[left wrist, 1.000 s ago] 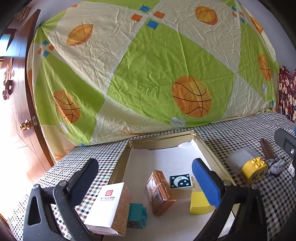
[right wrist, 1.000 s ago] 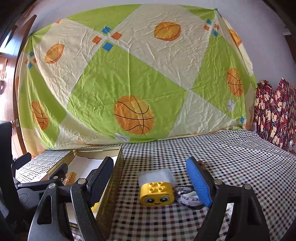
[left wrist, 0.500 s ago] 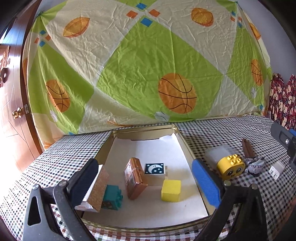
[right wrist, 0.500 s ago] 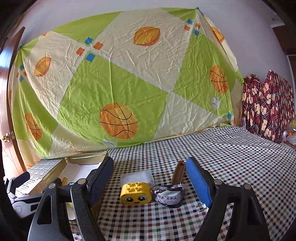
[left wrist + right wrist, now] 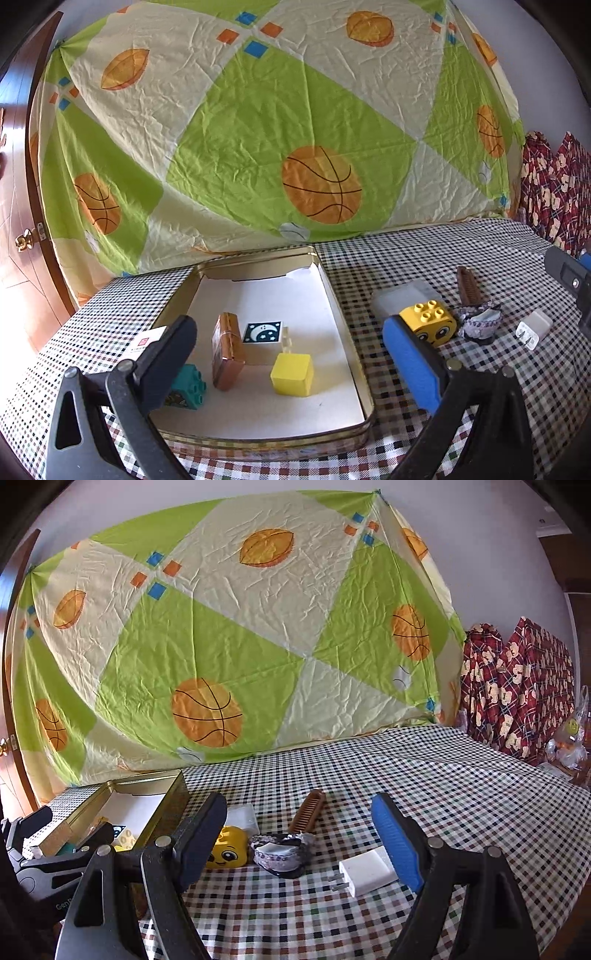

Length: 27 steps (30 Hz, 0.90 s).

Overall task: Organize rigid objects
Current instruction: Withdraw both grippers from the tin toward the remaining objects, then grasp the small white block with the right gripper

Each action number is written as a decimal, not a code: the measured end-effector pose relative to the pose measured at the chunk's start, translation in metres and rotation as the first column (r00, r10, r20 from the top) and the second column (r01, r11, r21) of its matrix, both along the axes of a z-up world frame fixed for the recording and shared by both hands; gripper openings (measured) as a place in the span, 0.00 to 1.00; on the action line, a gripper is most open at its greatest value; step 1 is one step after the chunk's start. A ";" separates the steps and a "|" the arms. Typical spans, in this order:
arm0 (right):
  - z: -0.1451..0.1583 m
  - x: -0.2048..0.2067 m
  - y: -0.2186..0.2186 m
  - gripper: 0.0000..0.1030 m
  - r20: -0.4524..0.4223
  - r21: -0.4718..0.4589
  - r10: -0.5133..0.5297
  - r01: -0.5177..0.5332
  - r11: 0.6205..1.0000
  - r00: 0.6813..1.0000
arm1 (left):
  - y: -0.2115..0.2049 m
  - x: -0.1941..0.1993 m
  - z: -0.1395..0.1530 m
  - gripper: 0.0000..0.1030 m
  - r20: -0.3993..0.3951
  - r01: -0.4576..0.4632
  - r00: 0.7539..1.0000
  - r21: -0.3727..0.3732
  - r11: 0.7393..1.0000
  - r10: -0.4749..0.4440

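Left wrist — tin (image 5: 364, 384) rim between spread jaws

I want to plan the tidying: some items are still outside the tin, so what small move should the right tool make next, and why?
Probably ease the right tool forward and down over the white charger plug. Its jaws stand open and empty, and the plug lies nearest, just inside the blue pad, on the checked cloth outside the gold tin. The yellow face brick is half hidden behind the black pad.
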State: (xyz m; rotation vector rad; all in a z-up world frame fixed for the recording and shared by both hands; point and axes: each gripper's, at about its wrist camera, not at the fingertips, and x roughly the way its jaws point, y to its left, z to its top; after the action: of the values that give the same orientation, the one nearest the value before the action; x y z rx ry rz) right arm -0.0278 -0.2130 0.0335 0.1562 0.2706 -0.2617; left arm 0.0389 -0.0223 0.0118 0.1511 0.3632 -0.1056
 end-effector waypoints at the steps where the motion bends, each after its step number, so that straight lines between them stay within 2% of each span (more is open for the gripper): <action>1: 0.000 -0.001 -0.002 0.80 -0.001 0.000 -0.003 0.003 1.000 1.000 | -0.001 0.000 0.000 1.00 -0.001 0.001 1.000 0.002 1.000 -0.001; 16: -0.005 -0.017 -0.037 0.80 -0.025 -0.004 -0.068 0.068 0.998 0.997 | -0.021 -0.008 -0.002 1.00 -0.013 0.040 0.999 0.016 0.999 -0.040; 27: -0.027 -0.032 -0.074 0.80 -0.123 -0.016 -0.117 0.116 0.993 0.986 | -0.036 -0.014 -0.002 1.00 -0.029 0.075 0.997 0.030 0.997 -0.074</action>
State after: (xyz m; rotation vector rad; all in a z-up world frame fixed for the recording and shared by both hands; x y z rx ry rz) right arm -0.0600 -0.2870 0.0069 0.1476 0.3837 -0.3892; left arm 0.0250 -0.0581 0.0102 0.1943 0.3873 -0.1755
